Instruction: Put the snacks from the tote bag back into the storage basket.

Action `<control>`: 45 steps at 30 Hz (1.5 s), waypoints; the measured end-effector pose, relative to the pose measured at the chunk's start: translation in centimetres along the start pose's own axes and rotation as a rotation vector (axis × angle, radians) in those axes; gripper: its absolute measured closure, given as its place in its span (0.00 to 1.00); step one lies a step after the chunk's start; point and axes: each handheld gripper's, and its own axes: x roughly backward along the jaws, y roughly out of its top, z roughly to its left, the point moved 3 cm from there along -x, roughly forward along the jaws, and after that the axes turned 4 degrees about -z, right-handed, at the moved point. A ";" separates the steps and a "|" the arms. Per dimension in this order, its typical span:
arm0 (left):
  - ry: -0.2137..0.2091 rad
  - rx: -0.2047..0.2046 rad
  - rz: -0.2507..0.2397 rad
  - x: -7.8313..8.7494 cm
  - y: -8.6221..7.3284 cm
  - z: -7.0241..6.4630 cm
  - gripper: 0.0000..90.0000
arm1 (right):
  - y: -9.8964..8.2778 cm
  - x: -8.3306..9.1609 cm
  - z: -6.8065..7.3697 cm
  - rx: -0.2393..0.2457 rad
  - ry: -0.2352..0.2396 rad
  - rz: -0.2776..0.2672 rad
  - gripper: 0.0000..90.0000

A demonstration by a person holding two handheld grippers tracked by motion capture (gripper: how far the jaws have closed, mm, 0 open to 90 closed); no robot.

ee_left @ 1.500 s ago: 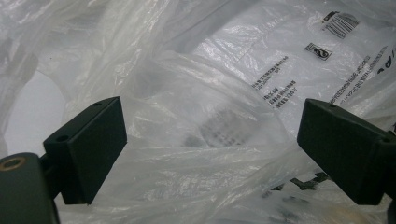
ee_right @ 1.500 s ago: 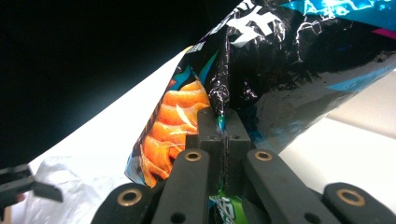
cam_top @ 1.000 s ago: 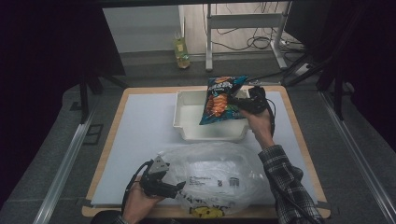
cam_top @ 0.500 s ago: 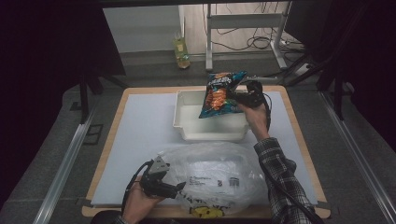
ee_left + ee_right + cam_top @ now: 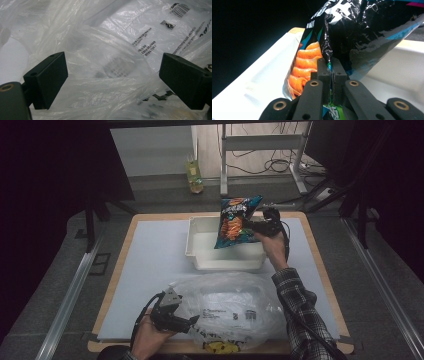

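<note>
A snack bag (image 5: 235, 221) in black, blue and orange hangs upright over the white tub (image 5: 200, 251), its lower end inside the tub's rim. My right gripper (image 5: 254, 227) is shut on the bag's right edge; the right gripper view shows the bag's seam (image 5: 329, 65) pinched between the two pads. A crumpled clear plastic bag (image 5: 227, 307) with printed text lies at the front of the table. My left gripper (image 5: 192, 322) sits at its left side, jaws wide apart, with loose plastic film (image 5: 110, 72) lying between them and neither pad pressing on it.
A pale sheet (image 5: 150, 270) covers the wooden tabletop. Metal rails (image 5: 67, 300) run along both sides of the table. A yellow-green bottle (image 5: 194, 172) and a metal stand with cables (image 5: 260, 145) are on the floor behind the table.
The right gripper has carried the snack bag left and slightly down, from above the tub's right side to over its middle. The left gripper has stayed put.
</note>
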 end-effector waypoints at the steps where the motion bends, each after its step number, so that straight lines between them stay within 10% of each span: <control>1: -0.001 0.000 0.000 0.0 0.0 0.0 0.09 | -0.1 -0.1 0.0 0.000 -0.001 0.006 0.97; 45: -0.001 -0.011 0.010 -0.1 0.0 -0.1 0.09 | -1.9 -0.5 -1.4 0.049 -0.140 0.185 0.82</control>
